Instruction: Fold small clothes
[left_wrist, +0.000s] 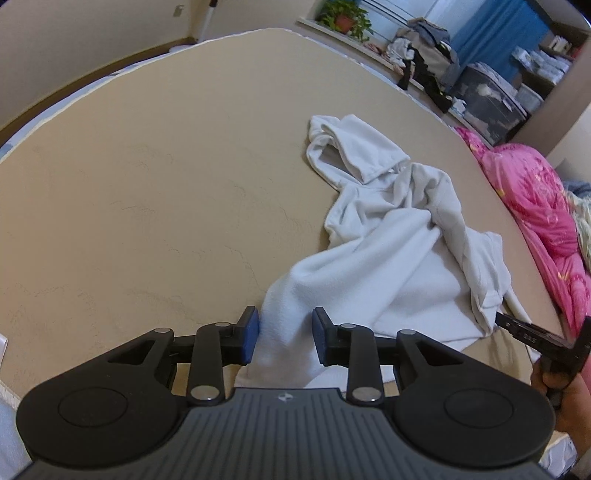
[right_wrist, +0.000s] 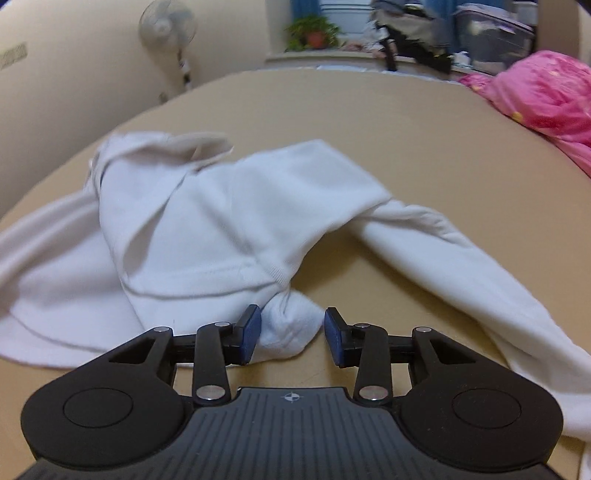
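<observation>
1. White fleece hooded garment (left_wrist: 391, 243) is lying crumpled on the beige table (left_wrist: 147, 184), right of centre.
2. Left gripper (left_wrist: 284, 336) is standing apart, near hem fabric sitting loose between its jaws.
3. Right gripper (right_wrist: 291, 336) is standing apart; bunched corner touching only its left pad.

White garment (right_wrist: 207, 229) blurred in right wrist view (sleeve cut off at right edge); windowsill clutter (left_wrist: 424, 55) indistinct.

left tongs (left_wrist: 283, 334) parted, right tongs (right_wrist: 291, 334) parted (wider)
</observation>
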